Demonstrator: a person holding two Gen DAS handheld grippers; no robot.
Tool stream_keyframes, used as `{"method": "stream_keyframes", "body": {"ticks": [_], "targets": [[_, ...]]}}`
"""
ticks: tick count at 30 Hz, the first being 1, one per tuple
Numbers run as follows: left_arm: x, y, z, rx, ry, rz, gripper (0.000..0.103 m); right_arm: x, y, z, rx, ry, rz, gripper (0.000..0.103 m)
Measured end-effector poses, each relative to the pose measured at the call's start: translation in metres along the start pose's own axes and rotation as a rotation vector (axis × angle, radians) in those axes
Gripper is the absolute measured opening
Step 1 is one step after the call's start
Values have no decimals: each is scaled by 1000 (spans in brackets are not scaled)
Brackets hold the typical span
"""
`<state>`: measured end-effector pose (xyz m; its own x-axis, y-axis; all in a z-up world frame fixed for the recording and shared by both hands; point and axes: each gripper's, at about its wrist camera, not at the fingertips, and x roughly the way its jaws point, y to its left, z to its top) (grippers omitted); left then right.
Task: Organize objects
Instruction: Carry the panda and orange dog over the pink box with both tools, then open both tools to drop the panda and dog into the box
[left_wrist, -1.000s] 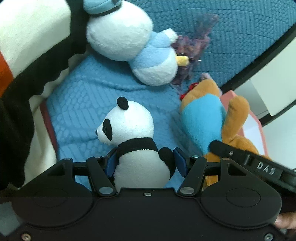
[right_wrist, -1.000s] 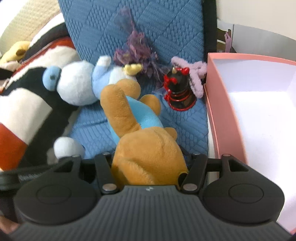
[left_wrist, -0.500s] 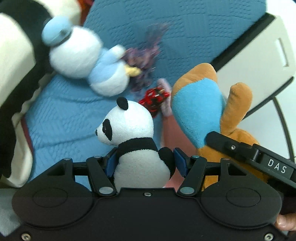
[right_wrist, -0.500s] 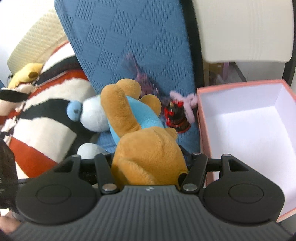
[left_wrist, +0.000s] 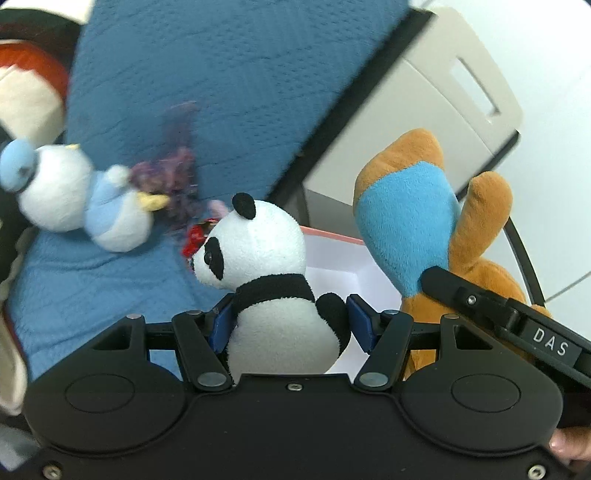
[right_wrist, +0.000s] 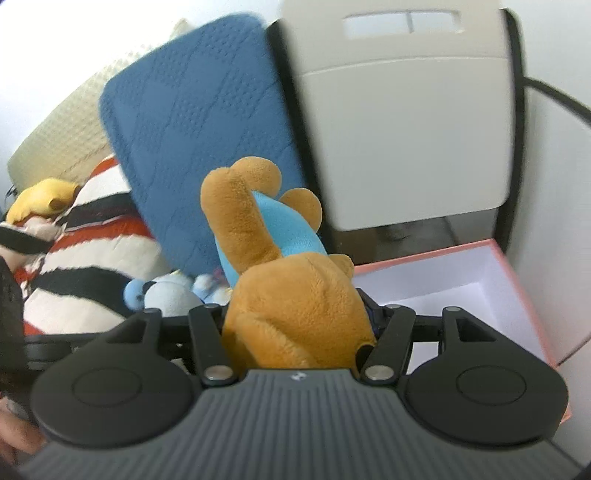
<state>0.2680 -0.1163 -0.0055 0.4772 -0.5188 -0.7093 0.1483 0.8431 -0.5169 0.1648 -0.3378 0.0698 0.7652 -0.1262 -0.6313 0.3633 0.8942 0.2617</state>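
Note:
My left gripper (left_wrist: 290, 319) is shut on a black-and-white panda plush (left_wrist: 269, 273) and holds it in the air over the blue cushion's edge, in front of a pink box (left_wrist: 332, 236). My right gripper (right_wrist: 299, 325) is shut on an orange plush with a light-blue belly (right_wrist: 291, 280); this plush also shows at the right of the left wrist view (left_wrist: 410, 221). The pink box with a white inside (right_wrist: 454, 280) lies below and right of the right gripper.
A white and light-blue plush (left_wrist: 74, 195), purple tinsel (left_wrist: 177, 173) and a small red-and-black toy (left_wrist: 195, 236) lie on the blue quilted cushion (left_wrist: 203, 74). A striped red, black and white pillow (right_wrist: 85, 254) is at left. A beige chair back (right_wrist: 402, 122) stands behind the box.
Both grippers have risen from the cushion with their plushes and shifted toward the pink box. The toys on the cushion now look smaller and lower.

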Motion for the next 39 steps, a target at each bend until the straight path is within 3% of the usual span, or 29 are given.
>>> {"method": "stream_keyframes", "body": {"ticks": [7, 14, 25, 35, 37, 39], "targets": [[43, -46, -9, 46, 43, -36, 61, -3, -51, -2, 32, -30, -74, 61], [110, -79, -29, 118, 129, -18, 61, 14, -108, -24, 76, -14, -122, 61], [197, -78, -55, 127, 246, 26, 61, 77, -171, -66, 119, 56, -169, 61], [216, -68, -58, 132, 281, 57, 62, 104, -187, -81, 132, 97, -187, 64], [213, -70, -57, 129, 284, 65, 66, 103, -186, -83, 130, 101, -191, 67], [209, -74, -53, 128, 283, 61, 78, 101, -187, -82, 143, 96, -192, 79]]}}
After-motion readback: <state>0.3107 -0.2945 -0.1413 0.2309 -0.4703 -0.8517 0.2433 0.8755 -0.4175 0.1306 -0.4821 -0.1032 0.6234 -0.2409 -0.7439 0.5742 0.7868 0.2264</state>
